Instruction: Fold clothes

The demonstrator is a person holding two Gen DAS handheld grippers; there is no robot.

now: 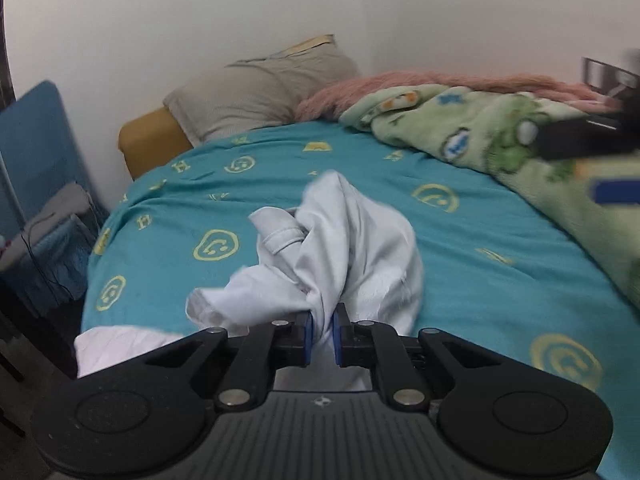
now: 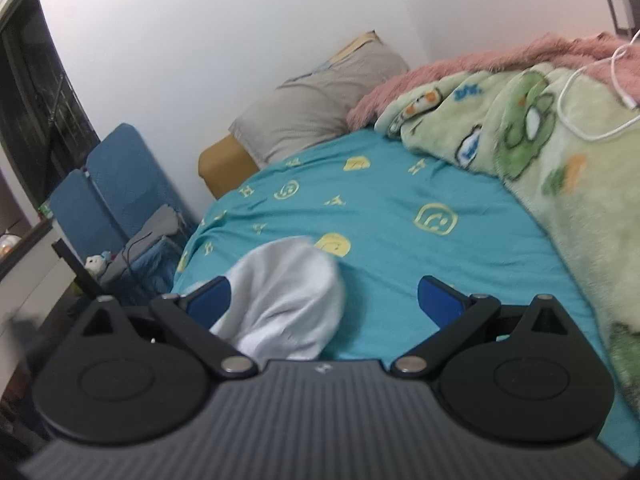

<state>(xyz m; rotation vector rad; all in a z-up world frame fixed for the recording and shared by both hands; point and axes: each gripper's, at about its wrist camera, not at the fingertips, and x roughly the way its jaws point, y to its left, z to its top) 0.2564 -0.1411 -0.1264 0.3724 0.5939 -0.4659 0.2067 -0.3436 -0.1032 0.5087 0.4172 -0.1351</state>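
A crumpled white garment [image 1: 352,240] lies in a heap on the teal smiley-print bed sheet [image 1: 480,264]. My left gripper [image 1: 322,320] is shut on a fold at the garment's near edge, with cloth pinched between its blue pads. In the right wrist view the same white garment [image 2: 288,296] bulges up just ahead of my right gripper [image 2: 324,286]. That gripper stands wide open over the sheet [image 2: 400,208], its left finger [image 2: 212,296] beside the cloth and not gripping it. The right gripper also shows blurred at the far right of the left wrist view.
A green cartoon fleece blanket [image 2: 552,168] and a pink fuzzy blanket [image 2: 480,64] cover the bed's right side, with a white cable [image 2: 584,92] on top. A grey pillow [image 1: 256,96] leans on the wall. A blue folding chair [image 2: 108,184] stands off the bed's left edge.
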